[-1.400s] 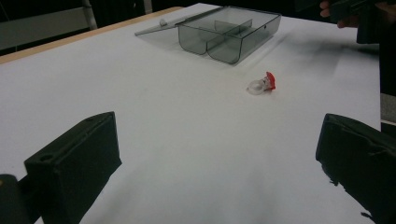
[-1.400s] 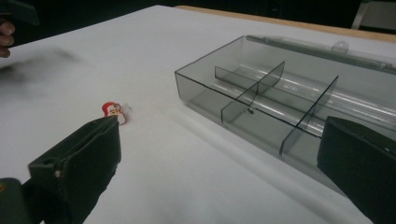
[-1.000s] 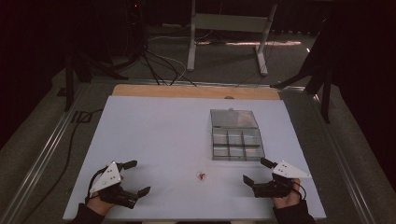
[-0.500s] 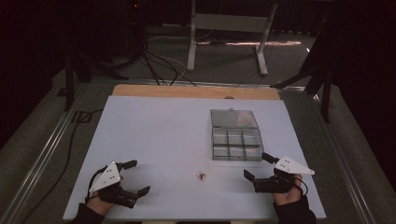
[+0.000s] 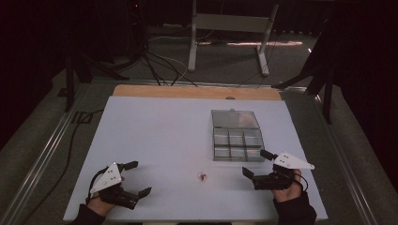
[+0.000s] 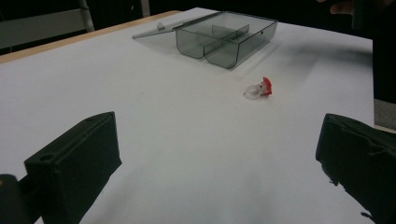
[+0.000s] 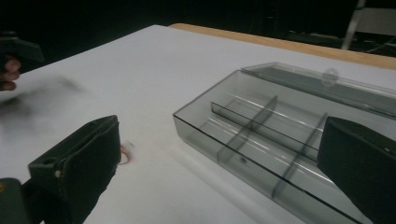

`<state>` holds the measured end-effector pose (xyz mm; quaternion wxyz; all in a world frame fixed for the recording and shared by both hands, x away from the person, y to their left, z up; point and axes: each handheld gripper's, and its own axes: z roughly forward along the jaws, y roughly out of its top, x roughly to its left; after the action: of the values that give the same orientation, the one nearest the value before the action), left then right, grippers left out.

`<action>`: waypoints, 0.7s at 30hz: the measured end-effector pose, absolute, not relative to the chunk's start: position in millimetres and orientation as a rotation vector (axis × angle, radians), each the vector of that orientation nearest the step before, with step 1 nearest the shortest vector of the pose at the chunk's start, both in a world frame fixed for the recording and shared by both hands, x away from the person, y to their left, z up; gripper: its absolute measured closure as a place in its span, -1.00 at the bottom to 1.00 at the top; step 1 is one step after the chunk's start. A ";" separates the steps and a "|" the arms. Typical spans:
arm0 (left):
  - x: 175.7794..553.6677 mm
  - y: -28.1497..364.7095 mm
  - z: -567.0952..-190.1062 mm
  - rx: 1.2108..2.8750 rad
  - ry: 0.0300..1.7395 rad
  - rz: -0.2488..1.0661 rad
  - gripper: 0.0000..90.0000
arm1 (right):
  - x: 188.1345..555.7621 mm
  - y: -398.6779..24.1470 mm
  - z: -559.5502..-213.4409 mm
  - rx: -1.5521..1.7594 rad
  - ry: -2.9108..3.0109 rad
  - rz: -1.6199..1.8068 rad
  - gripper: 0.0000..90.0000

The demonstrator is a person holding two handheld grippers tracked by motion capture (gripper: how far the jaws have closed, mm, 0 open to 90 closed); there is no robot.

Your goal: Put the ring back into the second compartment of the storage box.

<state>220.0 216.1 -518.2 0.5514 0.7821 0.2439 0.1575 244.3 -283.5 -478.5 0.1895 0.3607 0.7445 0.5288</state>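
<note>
A clear grey compartment box (image 5: 237, 140) stands right of the table's middle, its lid (image 5: 234, 118) folded open behind it. A tiny red and clear piece (image 5: 202, 176) lies alone on the white table (image 5: 155, 131) near the front. My left gripper (image 5: 137, 178) rests open at the front left, facing the piece (image 6: 260, 88) and the box (image 6: 229, 37). My right gripper (image 5: 257, 163) is open just in front of the box's near right corner, pointing left. Between its jaws I see the box (image 7: 261, 130); its left jaw partly hides the piece (image 7: 126, 153).
A wooden strip (image 5: 197, 92) edges the table's far side. Beyond it stand a metal frame (image 5: 230, 33) and cables on the floor (image 5: 159, 61). Metal rails run along both sides of the table. The box's compartments look empty.
My right gripper has shifted a little forward, toward the box. The left gripper and the small piece have stayed put.
</note>
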 end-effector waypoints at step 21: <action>219.6 215.7 -517.9 1.851 0.571 0.370 -1.00 | 249.2 -255.0 -462.1 0.930 2.133 1.523 -1.00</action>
<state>219.6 215.7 -517.9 0.5519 0.7827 0.2414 0.1563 249.2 -255.0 -462.1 0.1793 0.3290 0.7545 0.5388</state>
